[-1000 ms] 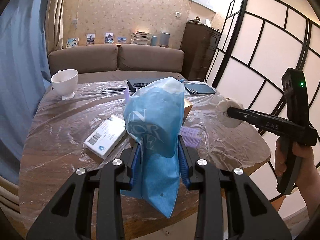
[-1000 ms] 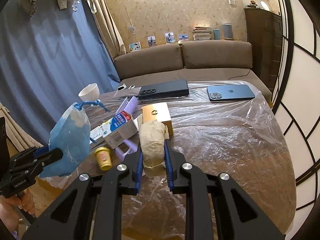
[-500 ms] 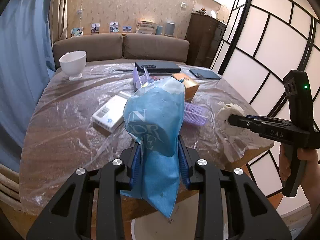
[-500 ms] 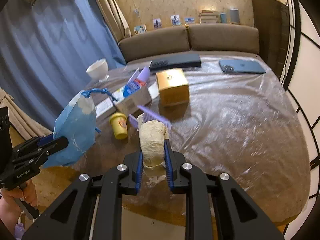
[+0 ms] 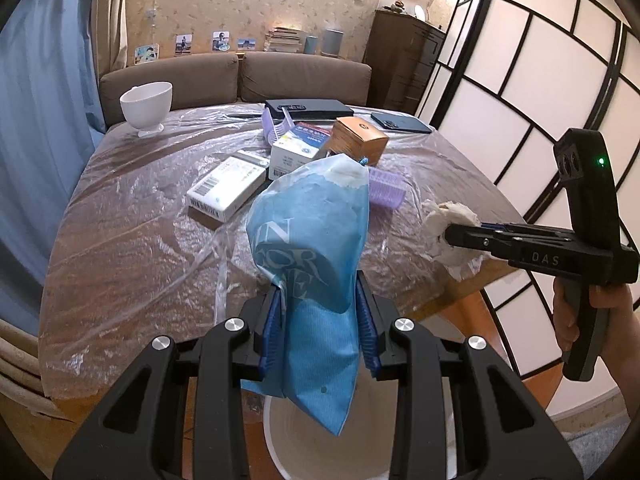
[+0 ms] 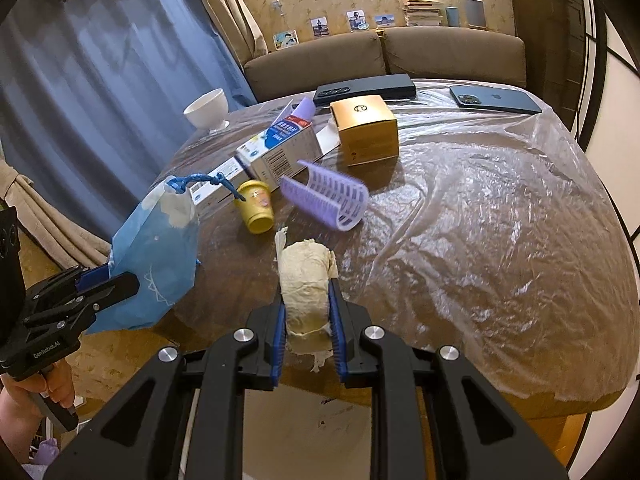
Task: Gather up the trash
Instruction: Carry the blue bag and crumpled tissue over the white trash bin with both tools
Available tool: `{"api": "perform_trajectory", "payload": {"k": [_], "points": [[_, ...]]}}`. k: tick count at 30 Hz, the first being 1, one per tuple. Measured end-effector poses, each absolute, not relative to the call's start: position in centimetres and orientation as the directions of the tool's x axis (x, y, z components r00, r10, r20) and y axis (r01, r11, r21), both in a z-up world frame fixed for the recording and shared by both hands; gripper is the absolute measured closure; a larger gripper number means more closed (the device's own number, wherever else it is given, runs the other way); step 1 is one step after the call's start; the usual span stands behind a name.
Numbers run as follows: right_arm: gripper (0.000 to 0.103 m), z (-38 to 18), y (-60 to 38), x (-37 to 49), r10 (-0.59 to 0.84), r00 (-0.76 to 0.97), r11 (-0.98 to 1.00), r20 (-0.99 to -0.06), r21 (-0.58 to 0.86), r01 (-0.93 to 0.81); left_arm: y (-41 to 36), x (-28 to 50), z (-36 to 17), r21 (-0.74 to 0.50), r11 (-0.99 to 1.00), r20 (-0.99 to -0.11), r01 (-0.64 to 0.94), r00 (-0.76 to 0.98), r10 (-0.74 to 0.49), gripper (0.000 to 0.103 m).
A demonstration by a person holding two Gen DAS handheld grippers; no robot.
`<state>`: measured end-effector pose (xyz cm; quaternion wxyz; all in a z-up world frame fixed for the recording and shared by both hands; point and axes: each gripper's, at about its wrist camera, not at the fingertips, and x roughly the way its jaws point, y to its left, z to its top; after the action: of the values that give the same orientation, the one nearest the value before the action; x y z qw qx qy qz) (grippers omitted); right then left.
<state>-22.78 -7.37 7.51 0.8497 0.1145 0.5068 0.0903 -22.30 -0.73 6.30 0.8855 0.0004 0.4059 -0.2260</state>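
My left hand-held gripper (image 5: 318,318) is clamped on a blue bag (image 5: 310,256), both pads pressed into its lower half. The bag stands upright between the fingers, long axis vertical, its white-stuffed mouth up and its pointed tail hanging down over a white bin (image 5: 320,444) just below. My right hand-held gripper (image 6: 307,322) is closed on a paper wad (image 6: 306,280), which sticks out forward past the fingertips, its long axis running along the fingers toward the far side.

Both grippers hang off the near edge of the counter (image 6: 500,240), the left one over the floor to the left, the bag apart from the counter's rim. The right half of the counter, under crinkled plastic sheet, is bare and open.

Just beyond the wad lie a yellow cup (image 6: 256,206), tipped, and a purple comb (image 6: 326,198), curled and lying across. Farther off sit a carton (image 6: 280,148), a gold box (image 6: 366,128), a white bowl (image 6: 208,110) at the far left, and a phone (image 6: 494,98) at the far right.
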Motion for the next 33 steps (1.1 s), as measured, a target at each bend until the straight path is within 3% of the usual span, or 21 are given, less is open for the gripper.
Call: {"api": "perform_trajectory", "payload": {"k": [33], "points": [[0.083,8.9,-4.9,-28.6,0.313,0.418,0.949,-0.853,0.294,-0.111,-0.9,-28.0,6.5,-0.156,0.804,-0.766,0.574,0.443,-0.465,0.068]]}}
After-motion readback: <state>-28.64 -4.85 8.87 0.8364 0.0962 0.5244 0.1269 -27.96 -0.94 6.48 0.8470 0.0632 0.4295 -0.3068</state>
